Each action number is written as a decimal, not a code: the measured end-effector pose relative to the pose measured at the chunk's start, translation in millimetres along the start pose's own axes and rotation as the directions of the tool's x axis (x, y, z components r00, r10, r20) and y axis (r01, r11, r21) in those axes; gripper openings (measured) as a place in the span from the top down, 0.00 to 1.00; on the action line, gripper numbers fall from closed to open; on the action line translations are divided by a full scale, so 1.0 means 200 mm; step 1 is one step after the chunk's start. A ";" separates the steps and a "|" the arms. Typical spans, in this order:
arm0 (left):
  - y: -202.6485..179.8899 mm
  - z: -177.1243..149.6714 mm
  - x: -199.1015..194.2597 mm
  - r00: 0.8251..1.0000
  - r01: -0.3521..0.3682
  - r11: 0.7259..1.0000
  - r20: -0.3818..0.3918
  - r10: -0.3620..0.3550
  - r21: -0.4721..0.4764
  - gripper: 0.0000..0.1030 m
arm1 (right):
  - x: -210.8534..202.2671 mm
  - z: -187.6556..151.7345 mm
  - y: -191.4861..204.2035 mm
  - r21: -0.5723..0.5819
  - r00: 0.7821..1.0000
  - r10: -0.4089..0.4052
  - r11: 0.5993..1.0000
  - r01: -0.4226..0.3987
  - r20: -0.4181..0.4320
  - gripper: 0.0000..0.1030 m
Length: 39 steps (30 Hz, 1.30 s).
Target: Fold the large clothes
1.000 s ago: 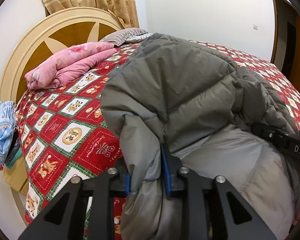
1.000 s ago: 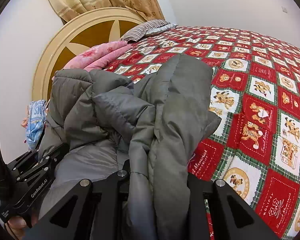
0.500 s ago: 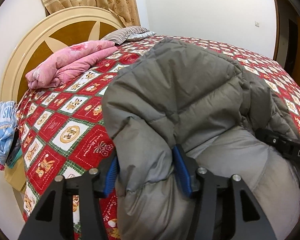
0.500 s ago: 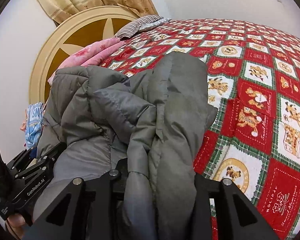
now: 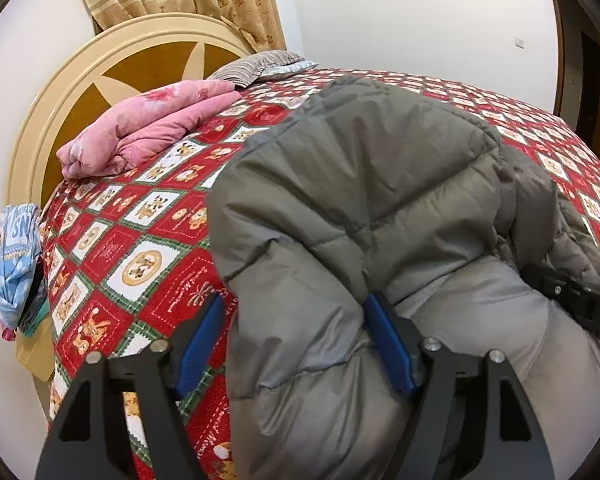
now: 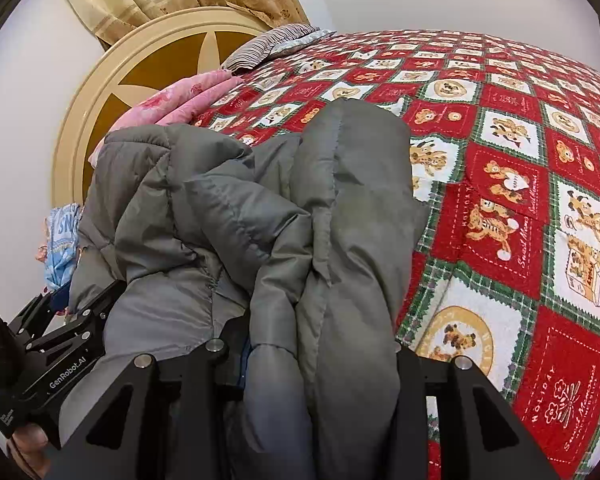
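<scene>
Plainly read "GenRobot.AI" on the left claw (image 6: 66, 322), jaws just opened off the grey puffer jacket (image 5: 360, 216). Right claw (image 6: 320, 364) loosening too, grip unclear. Jacket heaped on teddy-bear Christmas quilt (image 6: 520, 184), "HOLIDAY" stitched.

Bright, even room light; sharp focus, curved fisheye edges.

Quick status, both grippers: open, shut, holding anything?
Left gripper: open, jaws just widened, grey jacket fold loose between the pads.
Right gripper: jaws just opening, jacket between them; grip cannot be told.
</scene>
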<state>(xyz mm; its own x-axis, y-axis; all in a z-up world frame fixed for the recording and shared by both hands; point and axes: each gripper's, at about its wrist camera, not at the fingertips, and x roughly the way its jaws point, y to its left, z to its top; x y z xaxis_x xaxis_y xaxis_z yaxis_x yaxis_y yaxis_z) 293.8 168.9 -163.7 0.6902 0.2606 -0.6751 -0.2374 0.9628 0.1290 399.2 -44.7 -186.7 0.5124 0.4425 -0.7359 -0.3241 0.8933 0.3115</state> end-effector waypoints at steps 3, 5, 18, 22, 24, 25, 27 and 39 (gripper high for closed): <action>0.00 0.00 0.01 1.000 0.003 1.000 -0.005 -0.003 0.000 0.24 | 0.02 -0.01 0.00 0.003 1.000 -0.008 1.000 0.008 -0.009 0.57; 0.00 0.00 0.00 1.000 -0.006 1.000 -0.004 0.006 -0.001 0.19 | 0.02 -0.01 -0.01 0.006 1.000 -0.009 1.000 0.009 -0.010 0.56; 0.01 0.00 0.00 1.000 -0.022 1.000 -0.011 0.022 -0.012 0.09 | 0.02 0.00 -0.02 0.008 0.999 -0.042 0.999 0.042 -0.011 0.47; 0.03 0.00 -0.05 1.000 -0.022 1.000 -0.002 0.022 -0.008 0.06 | -0.02 0.00 0.01 -0.011 0.997 -0.071 0.997 0.072 0.005 0.46; 0.04 0.00 -0.08 1.000 -0.018 1.000 0.006 0.018 -0.007 0.05 | -0.06 0.00 0.04 -0.023 0.996 -0.085 0.996 0.086 0.019 0.46; 0.05 0.00 -0.11 1.000 -0.015 1.000 0.013 0.015 -0.008 0.05 | -0.09 0.00 0.06 -0.026 0.996 -0.088 0.996 0.089 0.030 0.46; 0.06 0.00 -0.16 1.000 -0.011 1.000 0.028 0.011 -0.007 0.05 | -0.14 0.00 0.08 -0.025 0.995 -0.087 0.996 0.088 0.047 0.46; 0.22 -0.05 -0.70 0.978 0.015 1.000 0.210 -0.013 -0.011 0.00 | -0.68 -0.18 0.29 -0.057 0.976 -0.093 0.993 0.107 0.198 0.46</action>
<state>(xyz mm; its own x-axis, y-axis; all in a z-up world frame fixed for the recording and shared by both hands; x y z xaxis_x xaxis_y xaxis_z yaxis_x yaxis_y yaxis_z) 181.3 173.5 -70.7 0.8213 0.2577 -0.5090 -0.2344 0.9658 0.1107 282.5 -56.1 -90.5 0.6874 0.3639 -0.6285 -0.3127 0.9294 0.1962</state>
